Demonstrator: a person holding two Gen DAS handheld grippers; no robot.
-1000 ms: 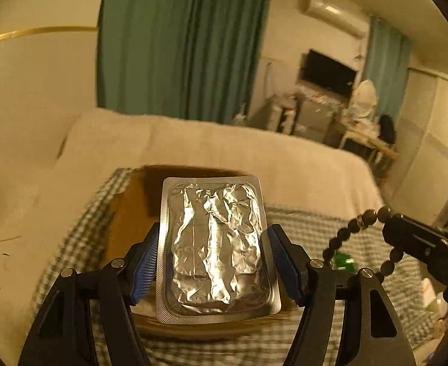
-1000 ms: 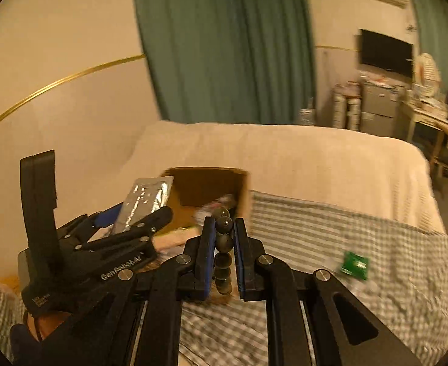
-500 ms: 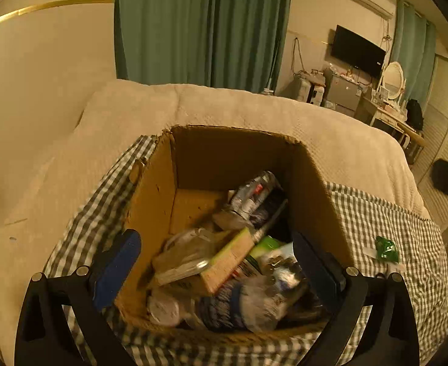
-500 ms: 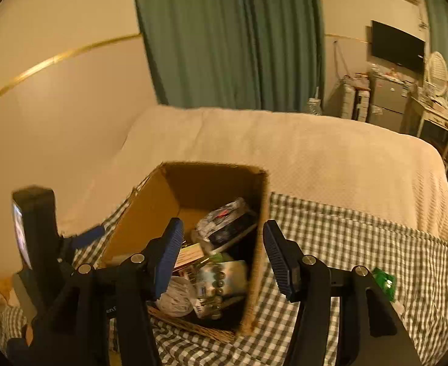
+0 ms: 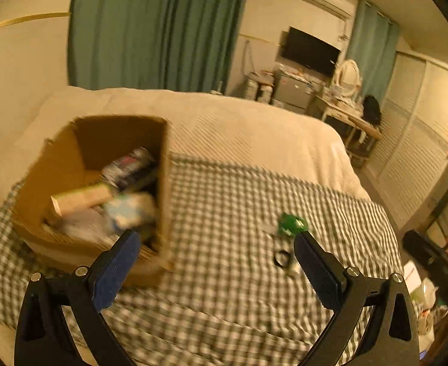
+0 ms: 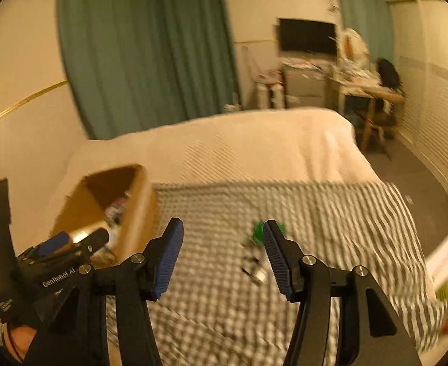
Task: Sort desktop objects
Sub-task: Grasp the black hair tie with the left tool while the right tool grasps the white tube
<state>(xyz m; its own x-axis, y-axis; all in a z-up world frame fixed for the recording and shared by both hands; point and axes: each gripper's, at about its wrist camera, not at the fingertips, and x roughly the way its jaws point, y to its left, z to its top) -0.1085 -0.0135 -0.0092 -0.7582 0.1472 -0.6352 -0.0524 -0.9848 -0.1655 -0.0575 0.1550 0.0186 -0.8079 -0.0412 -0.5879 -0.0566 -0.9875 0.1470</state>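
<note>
Left gripper (image 5: 213, 251) jaws spread wide, nothing between them; right gripper (image 6: 222, 248) jaws parted about halfway, also empty, both angled down over the checked cloth (image 5: 224, 201) on the bed. Just past the fingertips on the cloth lie the leftover bits: a small dark ring-shaped thing (image 5: 281, 257) with a pale blurred item touching it, and right behind them a green packet (image 5: 292, 224); in the right view the same green packet (image 6: 259, 231) sits between the pads but further off, not touched. Further left stands the cardboard box (image 5: 166, 183), open top, already well filled: a tan tube (image 5: 80, 199), a dark printed pack (image 5: 129, 164), a pale blue-white bag (image 5: 132, 209), more below too blurred to name. Judged from this, sorting is mostly done, with the cloth nearly bare and only that small cluster left to pick up and drop in the box. Beyond is a cream blanket (image 5: 239, 131), green curtains, TV on the far wall
</note>
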